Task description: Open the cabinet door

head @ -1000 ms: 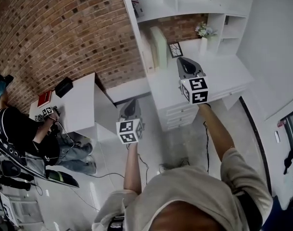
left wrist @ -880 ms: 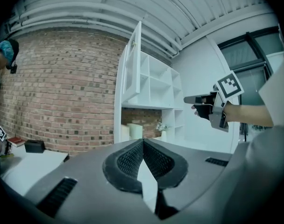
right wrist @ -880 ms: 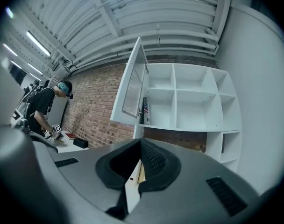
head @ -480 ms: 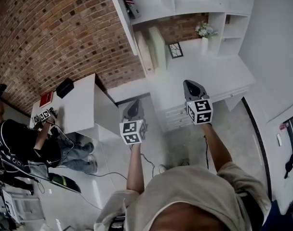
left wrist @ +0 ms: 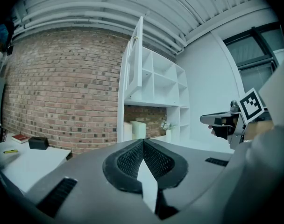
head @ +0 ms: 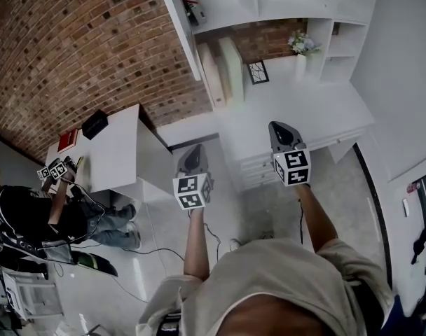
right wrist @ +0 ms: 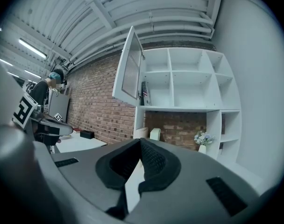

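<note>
Brick wall (head: 80, 47) fills the left side of the room, and against it stands the white shelf unit (right wrist: 186, 90) with its open compartments. The cabinet door (right wrist: 129, 71) hangs at the upper left corner of this unit. It stands swung out wide from the shelves, so I judge the task to be done, or very nearly.

Below the shelves is the white desk top (head: 304, 110) with drawers under its front edge. A separate white table (head: 115, 159) stands to the left, and a person (head: 31, 212) sits beside it.

The left gripper (left wrist: 143, 143) points about level toward the unit. Its jaws are pressed together and nothing is between them. The right gripper (right wrist: 140, 141) is the same: jaws together, nothing held. Both are low, in front of the desk, and well apart from the door, which is high above them.

On the desk stands a small vase with flowers (head: 300, 44), near the right compartments.

What can go wrong now, in my judgement: the door is free and no claw holds it, so it may swing back if its hinge does not keep it. If a gripper is lifted again to push it wider, the closed jaws may knock the door edge, or hit the underside of the shelf on the way up.
</note>
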The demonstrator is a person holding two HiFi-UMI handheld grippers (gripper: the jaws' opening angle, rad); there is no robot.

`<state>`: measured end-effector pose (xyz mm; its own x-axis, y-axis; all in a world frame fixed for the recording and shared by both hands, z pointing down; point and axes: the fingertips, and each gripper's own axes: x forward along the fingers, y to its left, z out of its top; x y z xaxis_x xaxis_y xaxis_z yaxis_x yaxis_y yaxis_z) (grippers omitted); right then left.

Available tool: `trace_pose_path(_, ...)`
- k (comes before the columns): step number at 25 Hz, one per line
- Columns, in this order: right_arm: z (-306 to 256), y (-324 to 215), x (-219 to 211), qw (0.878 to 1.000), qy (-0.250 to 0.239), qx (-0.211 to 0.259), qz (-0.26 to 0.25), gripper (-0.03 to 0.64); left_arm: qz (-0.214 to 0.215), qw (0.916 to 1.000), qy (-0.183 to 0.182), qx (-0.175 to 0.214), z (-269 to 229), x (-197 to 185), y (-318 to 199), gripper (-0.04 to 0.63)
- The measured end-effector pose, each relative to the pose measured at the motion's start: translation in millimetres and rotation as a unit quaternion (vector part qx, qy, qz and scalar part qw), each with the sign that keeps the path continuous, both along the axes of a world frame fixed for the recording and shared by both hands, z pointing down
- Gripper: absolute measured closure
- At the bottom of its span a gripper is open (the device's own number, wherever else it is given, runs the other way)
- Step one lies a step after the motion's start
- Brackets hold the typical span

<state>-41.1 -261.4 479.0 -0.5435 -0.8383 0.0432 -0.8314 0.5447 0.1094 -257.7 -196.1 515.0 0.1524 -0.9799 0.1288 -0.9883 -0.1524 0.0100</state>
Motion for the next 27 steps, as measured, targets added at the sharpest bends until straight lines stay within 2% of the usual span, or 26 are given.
trace_pose_path(27, 20, -2, -1, 1.000, 0.011, -0.018, -0.001, 0.604, 0.009, 0.9999, 0.005, 0.000, 5, 8, -7, 0.569)
